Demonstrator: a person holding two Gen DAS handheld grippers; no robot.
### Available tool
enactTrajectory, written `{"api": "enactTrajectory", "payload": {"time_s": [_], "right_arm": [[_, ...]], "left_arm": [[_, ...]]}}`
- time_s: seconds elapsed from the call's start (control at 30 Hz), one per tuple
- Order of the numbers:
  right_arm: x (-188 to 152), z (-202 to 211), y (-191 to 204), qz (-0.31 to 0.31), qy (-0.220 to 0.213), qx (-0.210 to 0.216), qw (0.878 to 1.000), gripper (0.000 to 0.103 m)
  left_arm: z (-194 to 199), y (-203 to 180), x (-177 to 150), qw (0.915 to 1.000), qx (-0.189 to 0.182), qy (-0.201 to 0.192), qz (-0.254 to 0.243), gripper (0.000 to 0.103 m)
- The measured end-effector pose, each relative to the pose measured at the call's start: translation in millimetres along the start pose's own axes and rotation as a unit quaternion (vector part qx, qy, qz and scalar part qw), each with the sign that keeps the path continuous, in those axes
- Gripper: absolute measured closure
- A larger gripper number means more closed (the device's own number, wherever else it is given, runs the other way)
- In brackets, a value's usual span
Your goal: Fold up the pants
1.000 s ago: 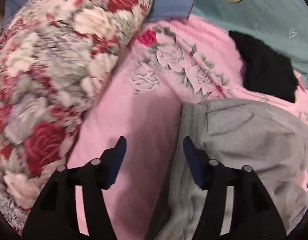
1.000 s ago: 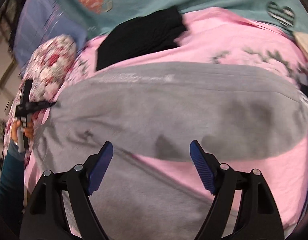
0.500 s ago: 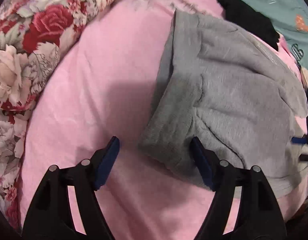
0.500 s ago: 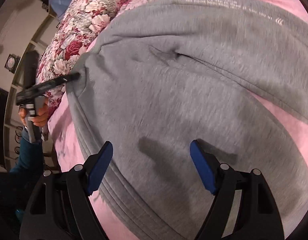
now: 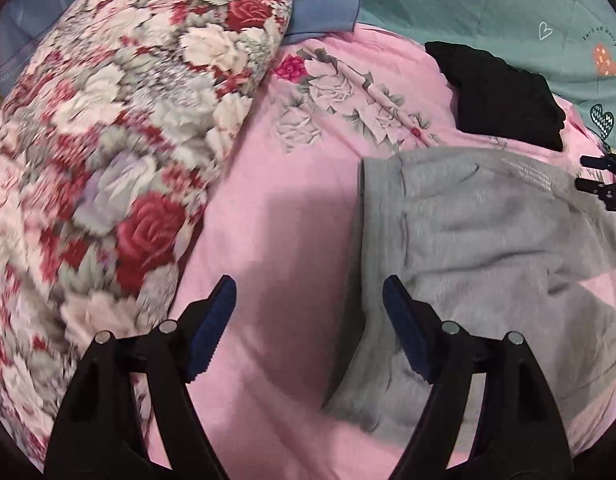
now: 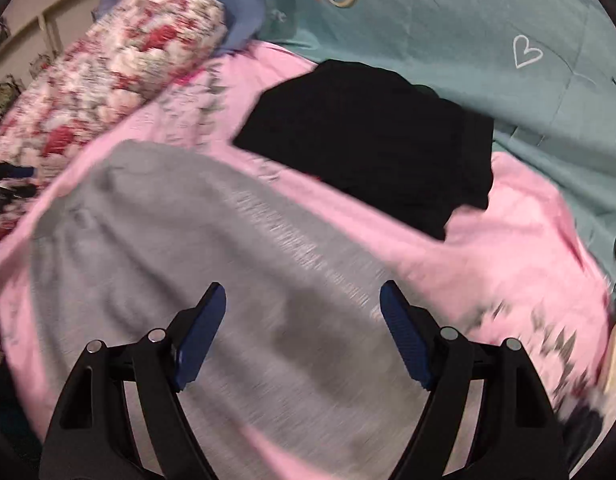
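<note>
Grey sweatpants (image 5: 480,248) lie folded over on a pink bedsheet (image 5: 276,240); they also show in the right wrist view (image 6: 212,264). My left gripper (image 5: 308,320) is open and empty, hovering over the sheet just left of the pants' left edge. My right gripper (image 6: 302,320) is open and empty above the grey fabric. The right gripper's tips (image 5: 600,178) show at the right edge of the left wrist view, and the left gripper (image 6: 8,184) shows at the left edge of the right wrist view.
A folded black garment (image 5: 504,96) lies beyond the pants, also in the right wrist view (image 6: 372,140). A floral pillow (image 5: 108,152) bulks up on the left. A teal sheet (image 5: 508,12) and blue cloth (image 5: 320,0) lie at the back.
Both grippers have swung up and away from the pants' lower edge, back toward the far side of the bed. Both stay open and empty. The right wrist view is motion blurred.
</note>
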State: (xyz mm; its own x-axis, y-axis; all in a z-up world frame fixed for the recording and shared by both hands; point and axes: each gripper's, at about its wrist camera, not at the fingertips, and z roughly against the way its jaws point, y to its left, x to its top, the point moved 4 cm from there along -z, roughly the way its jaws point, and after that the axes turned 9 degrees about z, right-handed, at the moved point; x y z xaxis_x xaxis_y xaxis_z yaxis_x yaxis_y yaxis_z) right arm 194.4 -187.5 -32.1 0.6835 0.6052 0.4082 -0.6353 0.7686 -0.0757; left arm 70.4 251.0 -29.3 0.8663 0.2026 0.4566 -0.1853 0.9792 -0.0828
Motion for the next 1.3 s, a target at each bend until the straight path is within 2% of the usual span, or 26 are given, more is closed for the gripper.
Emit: {"api": "enactTrajectory", "payload": {"time_s": [0.1, 0.17, 0.2, 0.3, 0.33, 0.37, 0.43, 0.47, 0.5, 0.53, 0.6, 0.67, 0.7, 0.83, 0.9, 0.97, 1.03, 1.13, 1.17, 1.27, 1.3], "right_arm": [[10, -40, -22, 0.009, 0.033, 0.002, 0.999, 0.024], [14, -60, -26, 0.016, 0.046, 0.029, 0.998, 0.025], [16, -71, -26, 0.023, 0.054, 0.056, 0.997, 0.028], [18, -90, -30, 0.027, 0.061, 0.096, 0.993, 0.032], [17, -95, -30, 0.026, 0.067, 0.104, 0.992, 0.042], [15, -97, -28, 0.032, 0.074, 0.104, 0.991, 0.043], [14, -92, -19, 0.07, 0.077, 0.097, 0.99, 0.067], [14, -88, -17, 0.079, 0.078, 0.092, 0.99, 0.071], [14, -83, -15, 0.087, 0.078, 0.087, 0.989, 0.087], [16, -78, -9, 0.097, 0.076, 0.082, 0.989, 0.091], [17, -55, -3, 0.12, 0.056, 0.064, 0.989, 0.092], [11, -27, 11, 0.132, 0.035, 0.058, 0.989, 0.092], [6, -18, 20, 0.141, 0.028, 0.07, 0.987, 0.092], [-38, -4, 59, 0.187, 0.03, 0.082, 0.978, 0.093], [-49, -11, 62, 0.177, 0.036, 0.076, 0.981, 0.093], [-51, -16, 62, 0.17, 0.036, 0.074, 0.982, 0.093], [-50, -15, 64, 0.173, 0.034, 0.07, 0.982, 0.093], [-50, -16, 65, 0.177, 0.034, 0.069, 0.981, 0.093], [-53, -14, 66, 0.181, 0.032, 0.07, 0.981, 0.093], [-65, -18, 69, 0.184, 0.028, 0.076, 0.98, 0.093], [-69, -21, 69, 0.179, 0.027, 0.082, 0.98, 0.093]], "left_arm": [[-15, -12, 22, 0.9998, -0.012, 0.001, -0.017, 0.023], [-28, -16, 35, 0.9998, -0.01, -0.002, -0.018, 0.023], [-36, -17, 43, 0.9998, -0.016, 0.003, -0.011, 0.023], [-57, -22, 62, 0.9995, -0.028, 0.016, 0.007, 0.023], [-63, -25, 66, 0.9996, -0.023, 0.016, 0.005, 0.023], [-69, -26, 72, 0.9997, -0.014, 0.018, 0.002, 0.023], [-77, -29, 77, 0.9996, -0.013, 0.025, 0.005, 0.023], [-79, -30, 80, 0.9994, -0.016, 0.03, 0.01, 0.023], [-81, -30, 83, 0.9991, -0.023, 0.033, 0.014, 0.023], [-81, -31, 85, 0.9988, -0.032, 0.035, 0.015, 0.022], [-83, -34, 85, 0.997, -0.062, 0.047, 0.006, 0.015], [-87, -35, 84, 0.9953, -0.082, 0.051, 0.01, 0.015], [-92, -34, 83, 0.9944, -0.089, 0.055, 0.016, 0.015], [-117, -29, 80, 0.9854, -0.117, 0.108, 0.062, 0.015], [-126, -28, 80, 0.9759, -0.149, 0.129, 0.092, 0.015], [-133, -27, 78, 0.9601, -0.191, 0.16, 0.127, 0.015], [-134, -25, 79, 0.9518, -0.212, 0.159, 0.155, 0.015], [-134, -32, 74, 0.9383, -0.253, 0.18, 0.151, 0.015], [-134, -34, 72, 0.9365, -0.259, 0.186, 0.147, 0.015], [-132, -42, 70, 0.9396, -0.264, 0.183, 0.119, 0.015], [-131, -45, 70, 0.9381, -0.272, 0.183, 0.111, 0.015]]}}
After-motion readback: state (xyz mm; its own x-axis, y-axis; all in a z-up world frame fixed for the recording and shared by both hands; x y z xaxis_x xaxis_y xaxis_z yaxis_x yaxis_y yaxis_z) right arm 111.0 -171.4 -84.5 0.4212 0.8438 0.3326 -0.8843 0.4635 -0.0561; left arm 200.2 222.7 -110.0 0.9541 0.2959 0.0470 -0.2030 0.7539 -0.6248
